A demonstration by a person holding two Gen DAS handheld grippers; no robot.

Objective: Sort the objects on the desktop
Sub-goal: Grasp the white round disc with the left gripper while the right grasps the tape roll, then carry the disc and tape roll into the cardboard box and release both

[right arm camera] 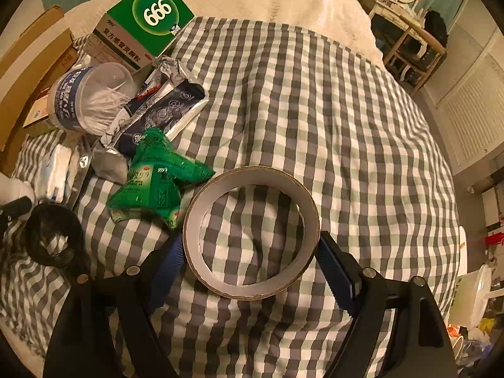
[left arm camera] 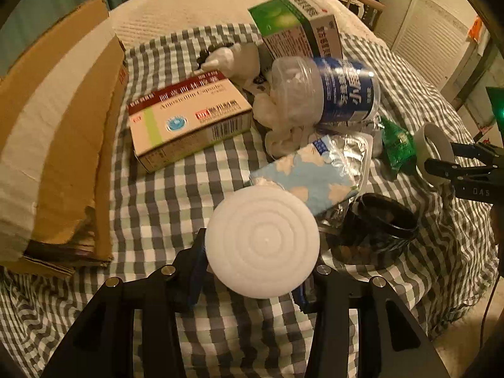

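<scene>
My left gripper (left arm camera: 256, 271) is shut on a white round ridged lid (left arm camera: 263, 241), held above the checked cloth. My right gripper (right arm camera: 252, 261) is shut on a tape roll (right arm camera: 252, 233) with a white inner ring; it also shows in the left wrist view (left arm camera: 436, 154). A black tape roll (left arm camera: 376, 231) lies just right of the lid, also in the right wrist view (right arm camera: 53, 236). In the pile are a red-and-white medicine box (left arm camera: 189, 119), a green 999 box (right arm camera: 141, 22), a clear cotton swab jar (left arm camera: 327, 91), a green sachet (right arm camera: 157, 179) and foil packets (right arm camera: 157, 113).
A brown cardboard box (left arm camera: 60, 135) stands along the left side of the checked cloth (right arm camera: 315, 126). A blue-and-white tissue pack (left arm camera: 305, 176) and white crumpled tissue (left arm camera: 277, 126) lie in the pile. White furniture and louvred doors (right arm camera: 466, 94) are at the far right.
</scene>
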